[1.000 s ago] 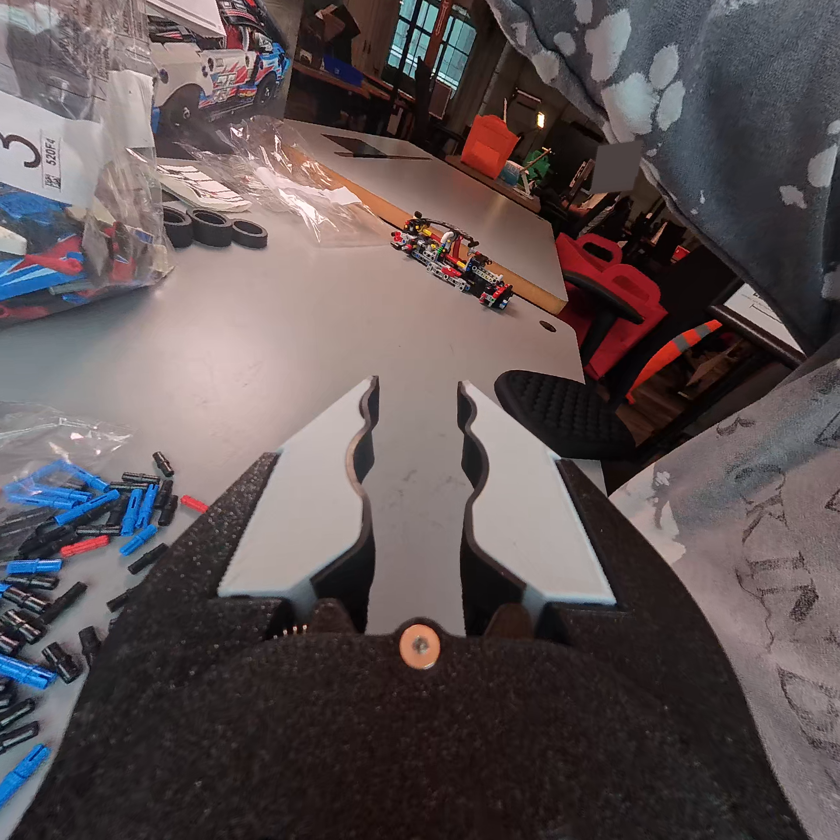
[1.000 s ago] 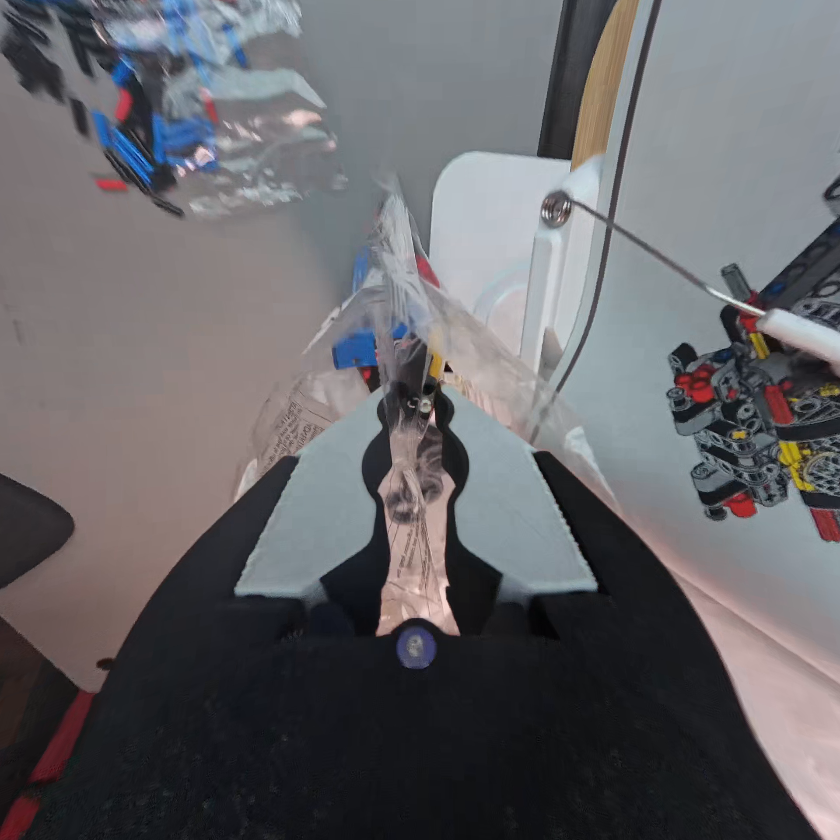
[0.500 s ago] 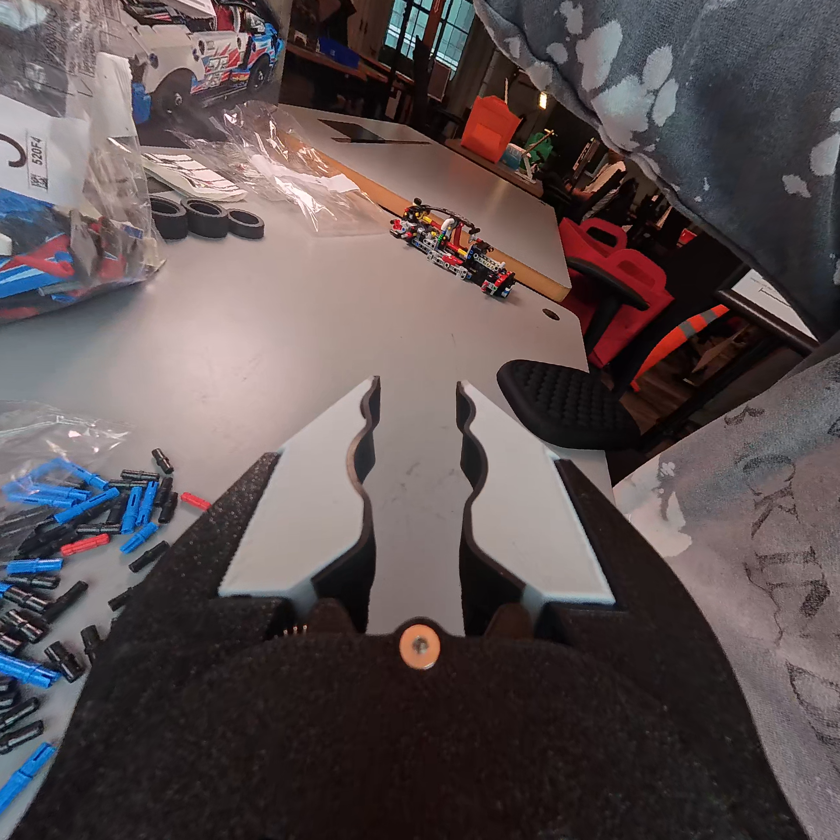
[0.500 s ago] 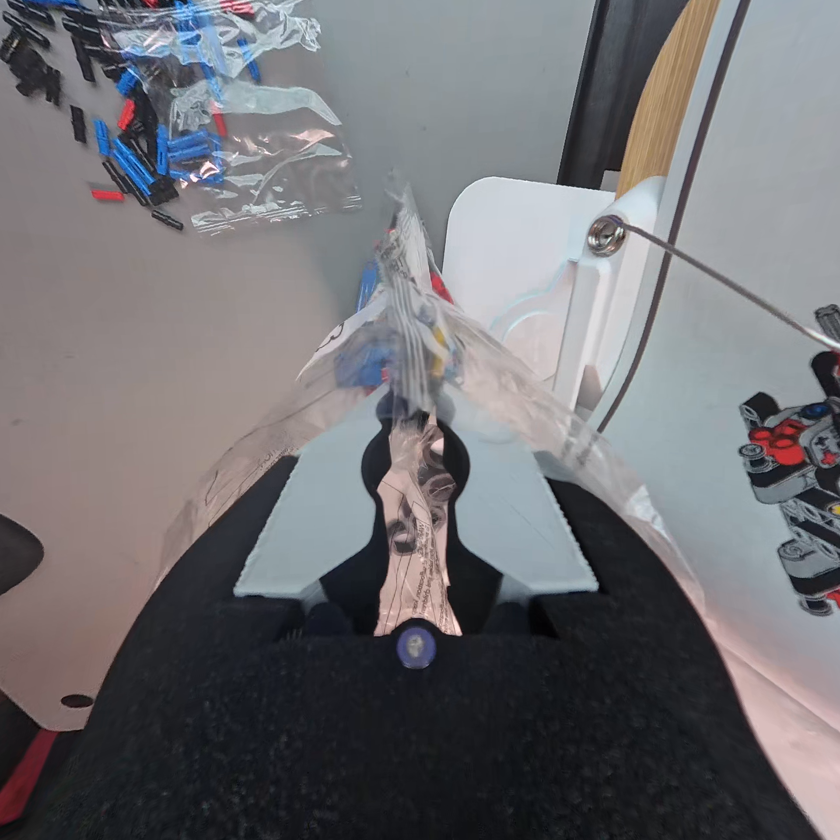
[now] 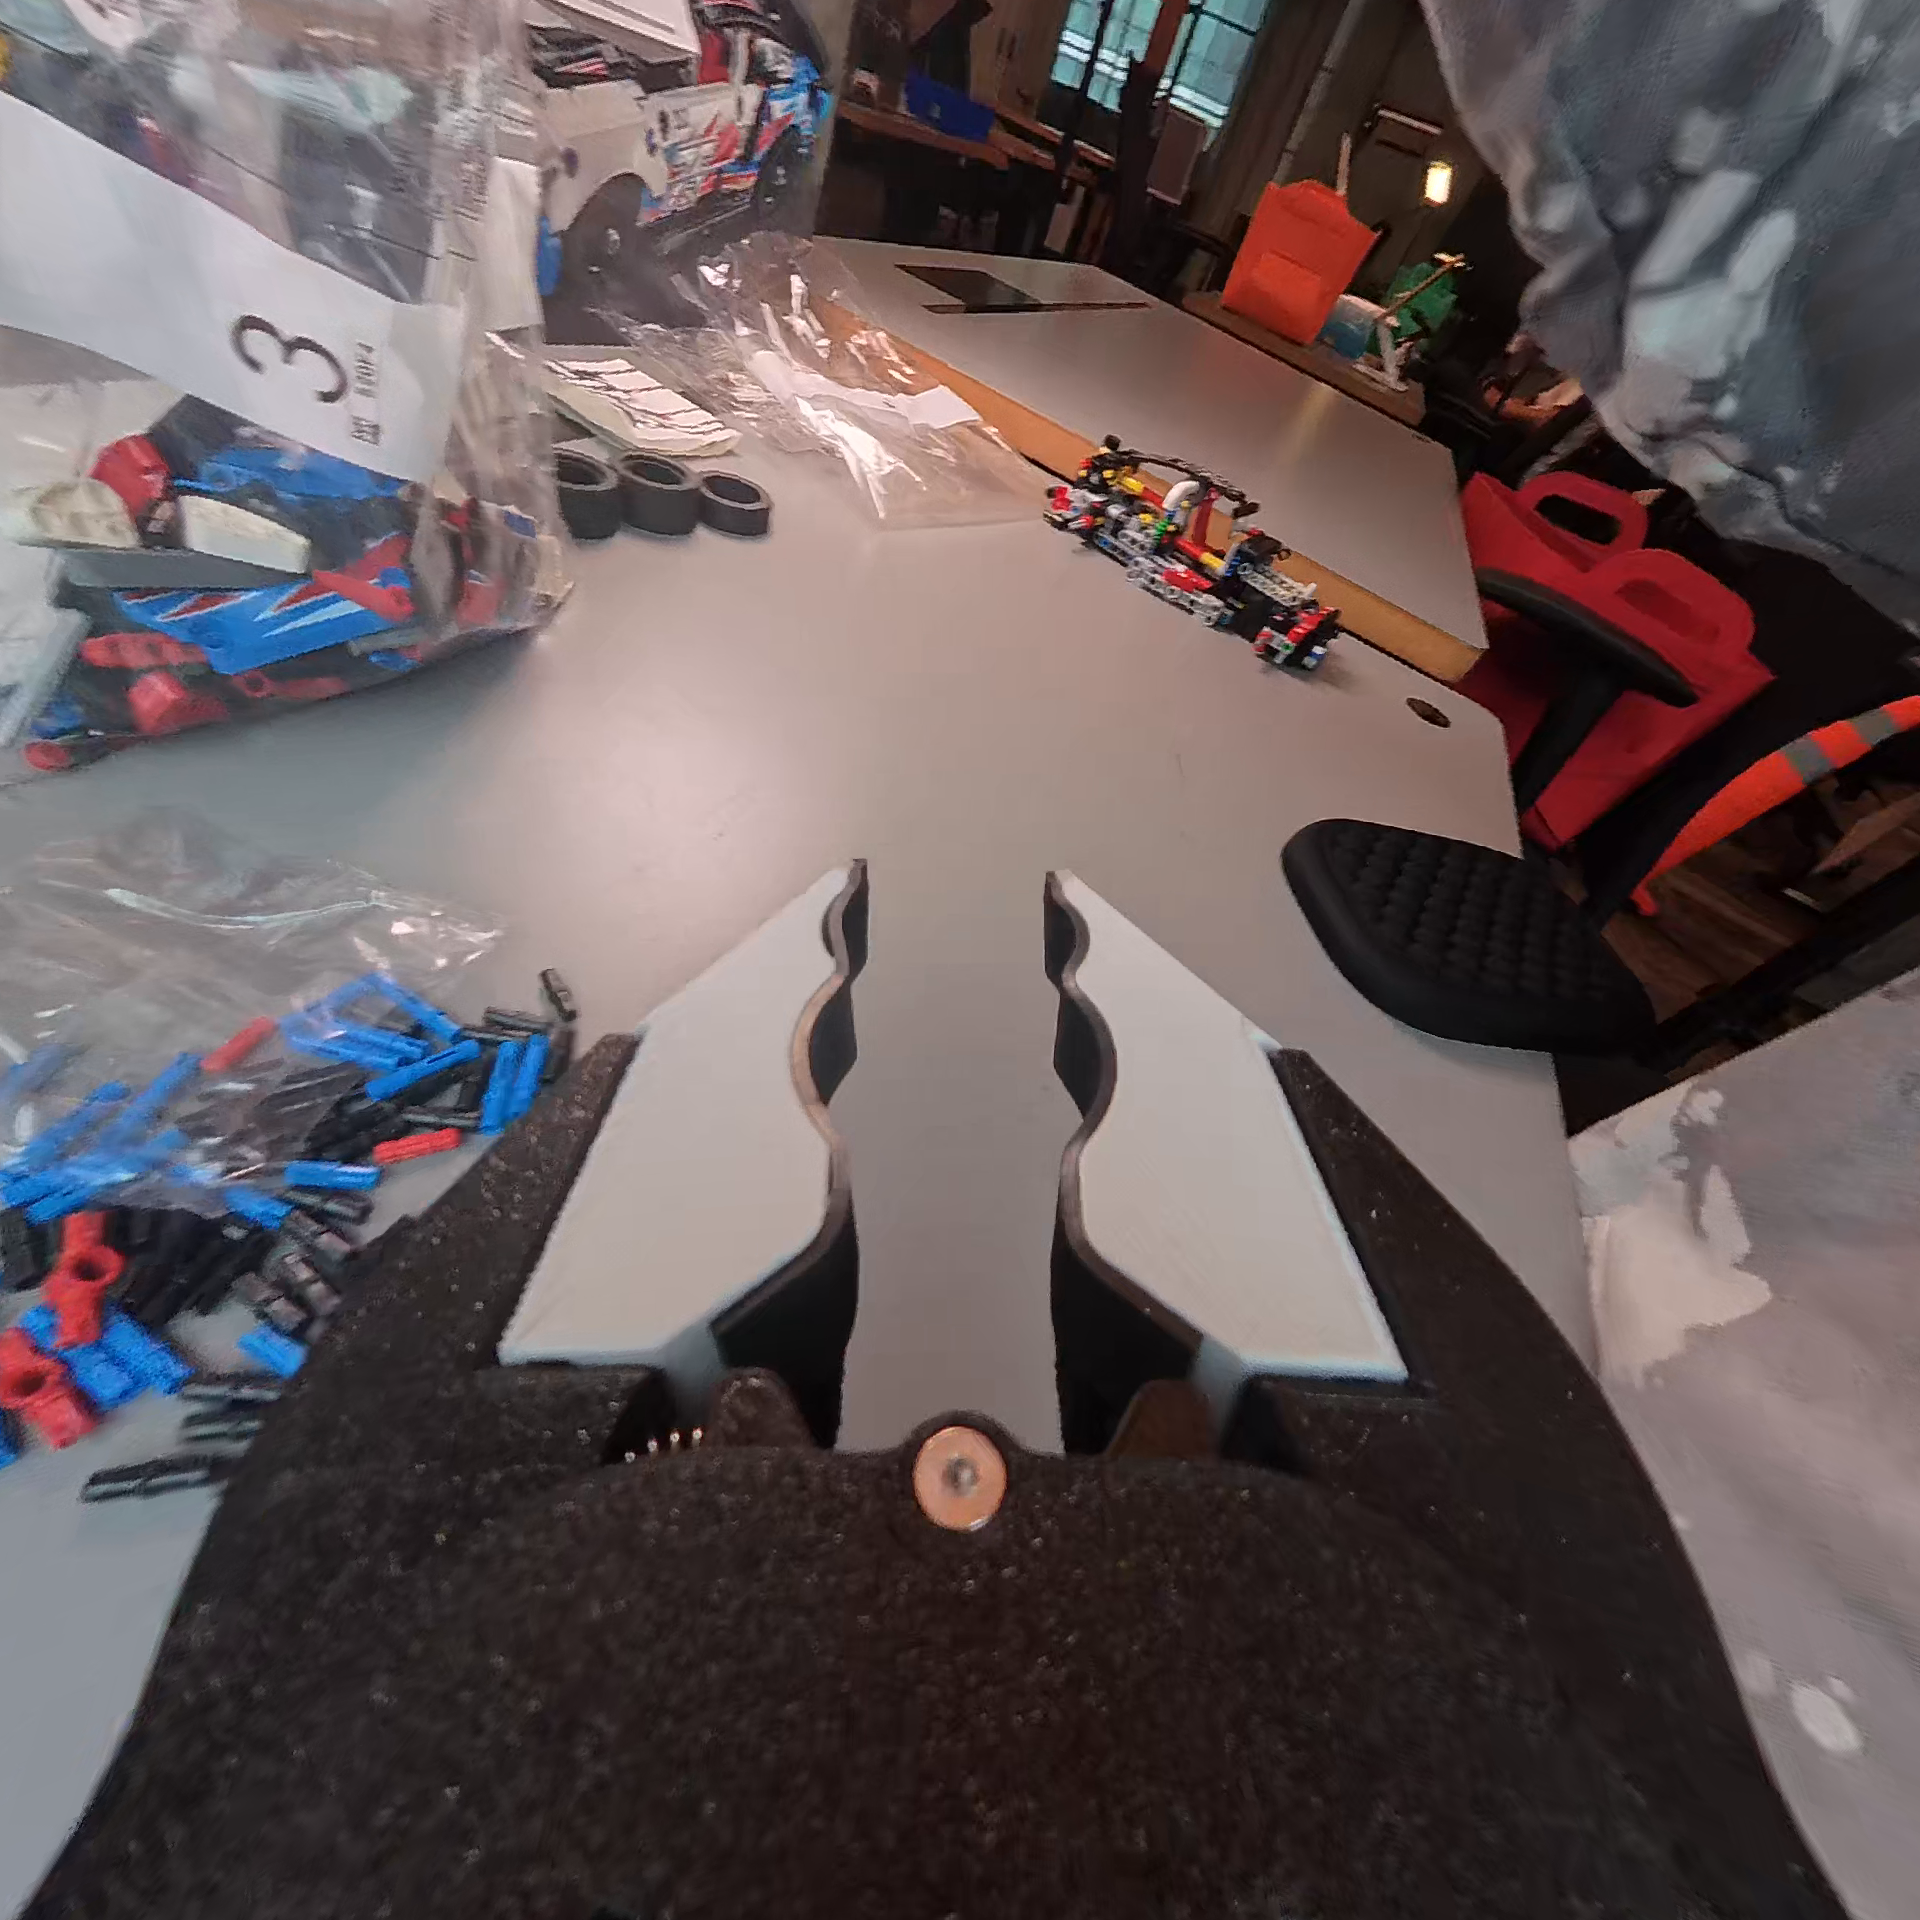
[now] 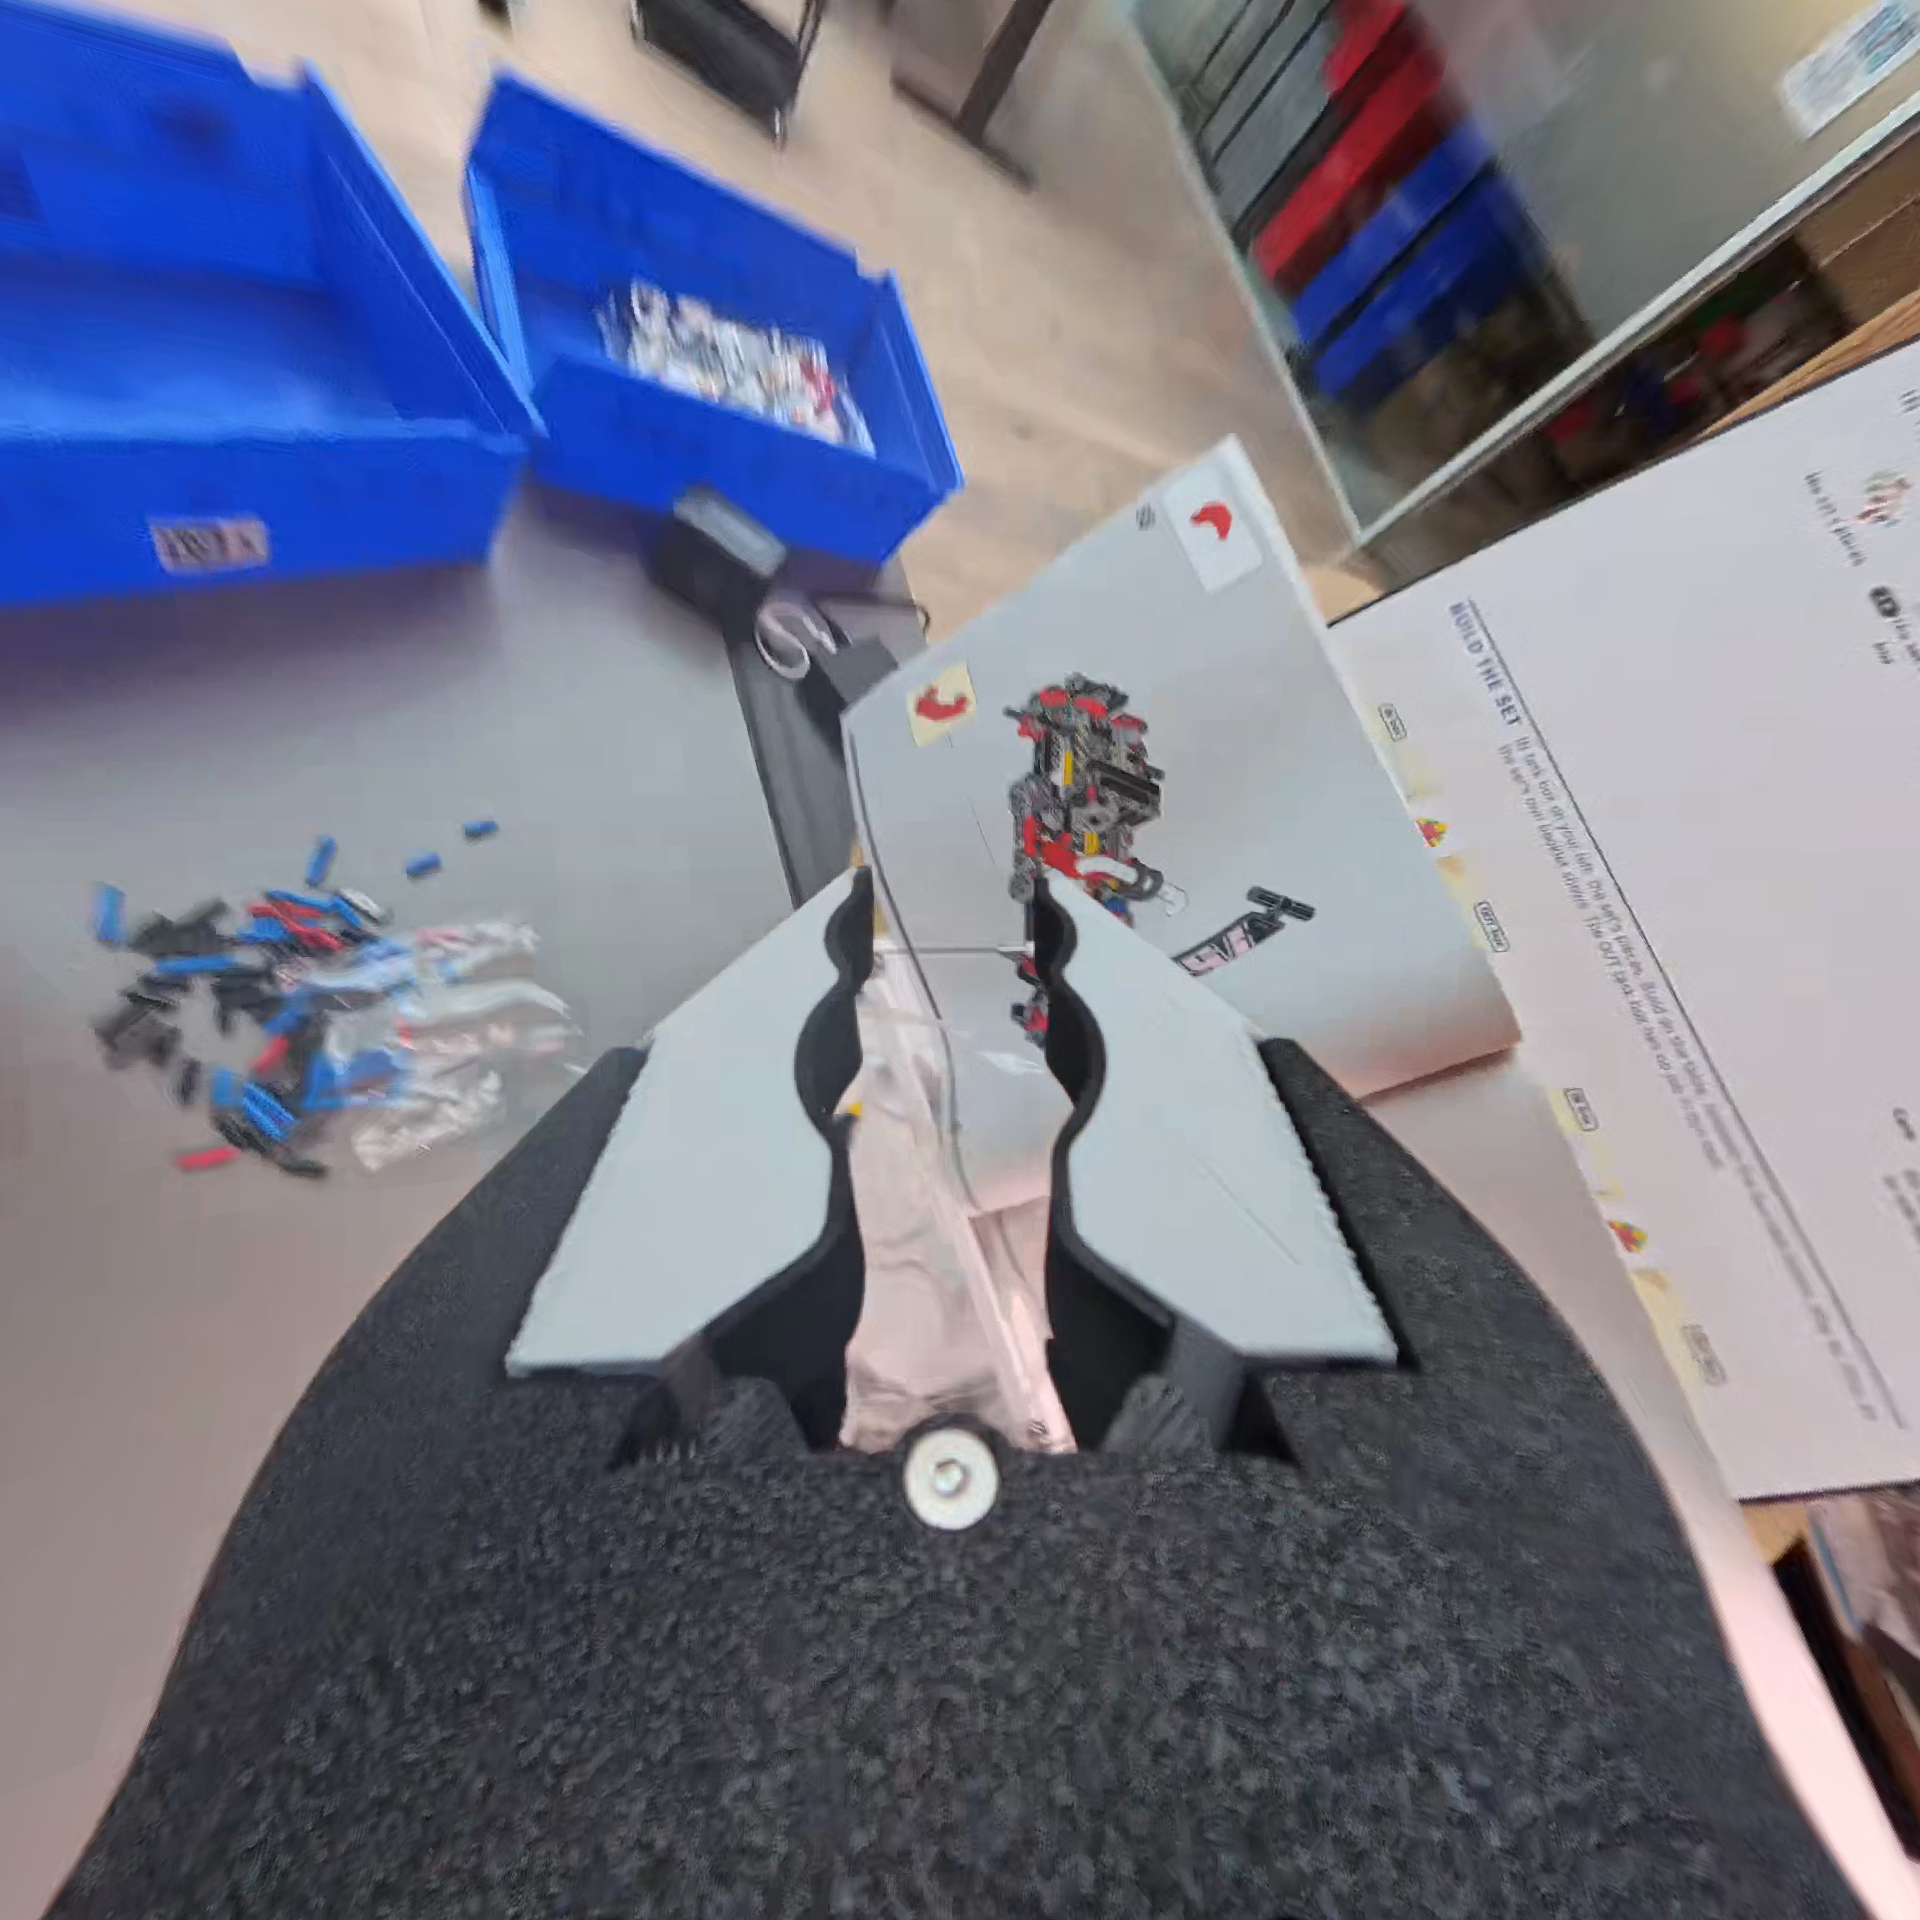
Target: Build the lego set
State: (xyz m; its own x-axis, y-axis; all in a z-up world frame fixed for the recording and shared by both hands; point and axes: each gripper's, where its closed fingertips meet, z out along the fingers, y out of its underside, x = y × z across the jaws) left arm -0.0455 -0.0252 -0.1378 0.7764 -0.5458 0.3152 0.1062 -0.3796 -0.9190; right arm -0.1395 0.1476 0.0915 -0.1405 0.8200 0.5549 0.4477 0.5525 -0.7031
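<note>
My left gripper (image 5: 951,883) is open and empty, low over the grey table (image 5: 831,727). A partly built lego chassis (image 5: 1195,540) lies far ahead of it, near the table's far edge. A pile of blue, black and red pins (image 5: 208,1143) with a clear wrapper lies to its left. My right gripper (image 6: 948,894) is open. A clear plastic bag (image 6: 925,1247) lies loose in the gap between its fingers, not pinched. Beyond its tips stands the open instruction booklet (image 6: 1247,831). The pin pile also shows in the right wrist view (image 6: 260,1008), to the left.
A numbered bag of parts (image 5: 260,520), three black tyres (image 5: 655,494) and the set's box (image 5: 675,125) are at the back left. A black chair seat (image 5: 1455,935) is off the table's right edge. Two blue bins (image 6: 675,312) and a white printed sheet (image 6: 1714,935) flank the booklet.
My right gripper has opened and let go of the clear bag, and it has tilted up from the table towards the booklet and bins. My left gripper has shifted slightly and stays open.
</note>
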